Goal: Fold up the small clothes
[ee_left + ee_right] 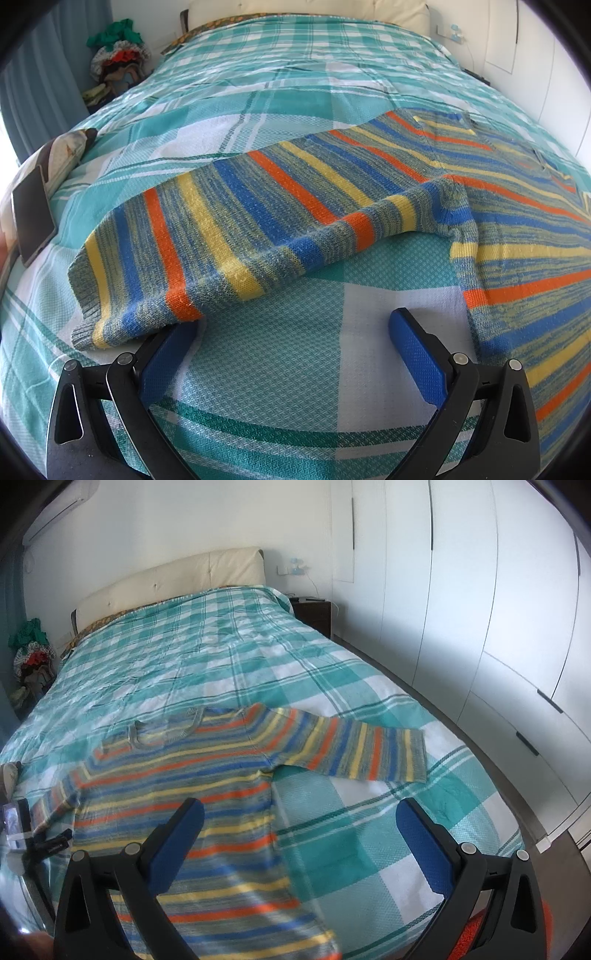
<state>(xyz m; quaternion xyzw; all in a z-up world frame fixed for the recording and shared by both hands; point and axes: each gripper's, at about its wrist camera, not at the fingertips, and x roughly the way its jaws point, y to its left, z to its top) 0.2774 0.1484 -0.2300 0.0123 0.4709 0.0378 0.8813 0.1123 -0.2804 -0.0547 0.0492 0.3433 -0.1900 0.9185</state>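
A small knit sweater with blue, orange, yellow and grey stripes lies flat on the bed, sleeves spread out. In the left wrist view its left sleeve stretches across in front of my left gripper, which is open; the left fingertip is tucked under the cuff edge, the right one rests on the bedspread. My right gripper is open above the sweater's side hem, with its left finger over the body. The right sleeve lies beyond it.
The bed has a teal and white plaid bedspread and a cream headboard. A phone lies on a pillow at the left edge. A pile of clothes sits by the far left wall. White wardrobes line the right side.
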